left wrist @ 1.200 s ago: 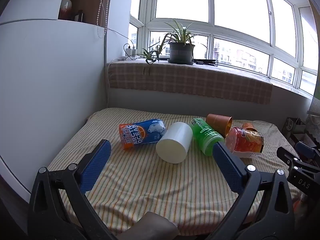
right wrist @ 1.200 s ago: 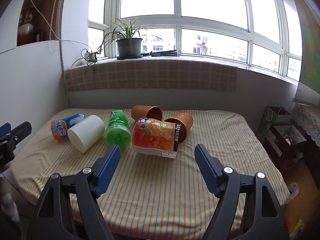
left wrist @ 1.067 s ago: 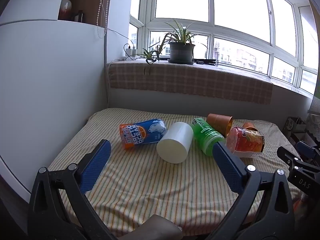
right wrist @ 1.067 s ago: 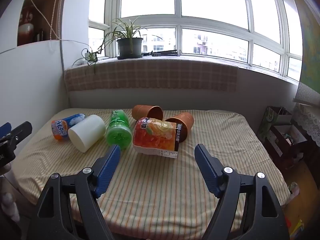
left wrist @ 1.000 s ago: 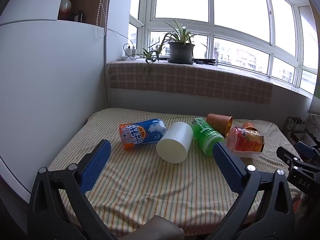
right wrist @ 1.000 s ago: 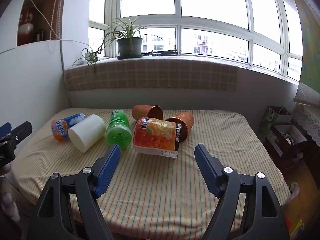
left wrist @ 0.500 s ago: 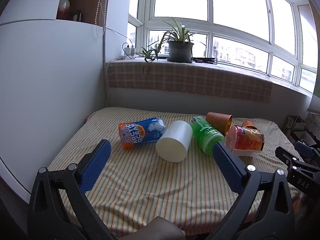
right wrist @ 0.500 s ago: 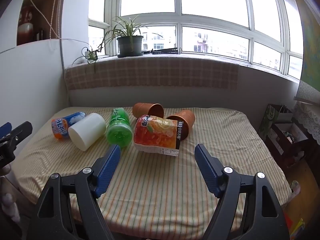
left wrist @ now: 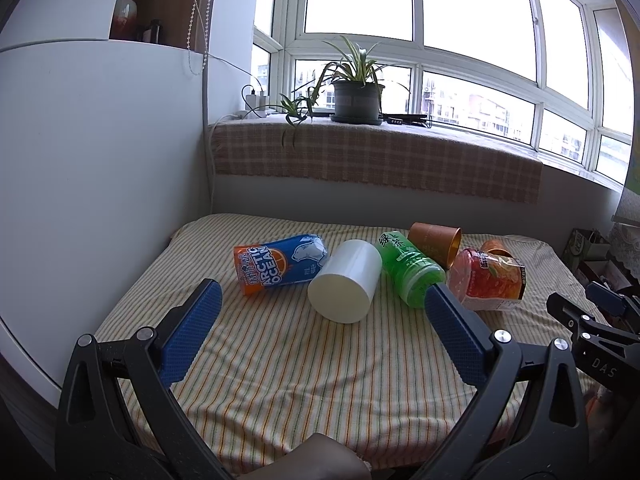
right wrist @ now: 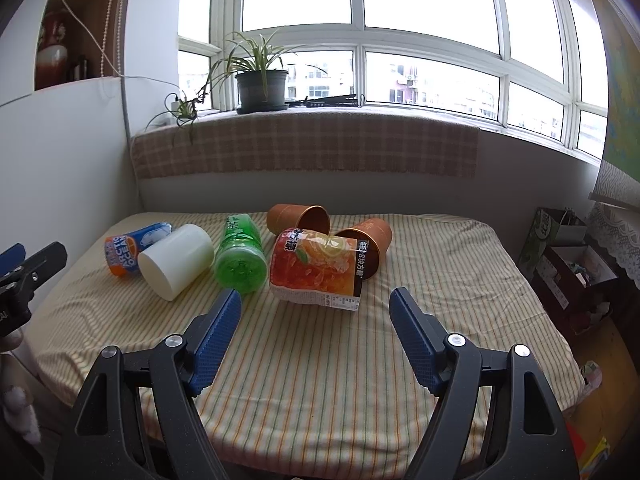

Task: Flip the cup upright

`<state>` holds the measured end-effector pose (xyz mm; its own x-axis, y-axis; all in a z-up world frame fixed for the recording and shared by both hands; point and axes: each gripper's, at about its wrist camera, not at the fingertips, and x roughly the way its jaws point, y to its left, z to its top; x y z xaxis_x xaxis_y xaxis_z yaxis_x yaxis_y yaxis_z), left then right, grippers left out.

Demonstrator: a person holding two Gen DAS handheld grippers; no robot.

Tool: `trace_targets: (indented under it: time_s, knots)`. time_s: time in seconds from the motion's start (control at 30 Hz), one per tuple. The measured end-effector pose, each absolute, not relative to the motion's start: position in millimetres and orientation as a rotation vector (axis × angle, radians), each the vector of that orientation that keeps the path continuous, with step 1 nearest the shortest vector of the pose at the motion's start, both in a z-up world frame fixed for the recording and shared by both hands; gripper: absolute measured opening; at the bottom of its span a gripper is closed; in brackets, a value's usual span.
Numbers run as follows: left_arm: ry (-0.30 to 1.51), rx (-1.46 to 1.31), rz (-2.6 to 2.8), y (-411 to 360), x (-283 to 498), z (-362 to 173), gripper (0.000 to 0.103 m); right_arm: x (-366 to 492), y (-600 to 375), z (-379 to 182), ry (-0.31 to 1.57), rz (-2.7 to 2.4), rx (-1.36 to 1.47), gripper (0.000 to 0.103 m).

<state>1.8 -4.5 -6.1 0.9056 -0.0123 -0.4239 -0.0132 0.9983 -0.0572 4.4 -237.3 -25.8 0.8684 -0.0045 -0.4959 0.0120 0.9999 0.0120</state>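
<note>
Both tongs, left tongs [left wrist: 318, 306] and right tongs [right wrist: 315, 312], gape released low in frame above the bed [right wrist: 420, 280]. Approach step, I judge: the white cup [left wrist: 346, 282] lies sideways mid-frame; next, straddle and tip it.

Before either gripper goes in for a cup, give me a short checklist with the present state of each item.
1. Left gripper open and empty: ok.
2. Right gripper open and empty: ok.
3. Cups upright: not ok. The white cup, the brown cup and the second brown cup all lie on their sides.
4. Free room around the white cup: not ok, the blue can and green bottle sit close on either side.
5. Second brown cup reachable: cannot tell, the orange-labelled container partly hides it.
</note>
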Motion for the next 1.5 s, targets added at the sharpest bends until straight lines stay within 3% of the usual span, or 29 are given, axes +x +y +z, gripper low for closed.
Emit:
trace_targets:
  time_s: [1.5]
  knots:
    - [0.443, -0.050, -0.001, -9.6, -1.6, -6.1, 0.103, 7.3, -235.3, -30.3, 0.541, 0.004, 0.020, 0.076]
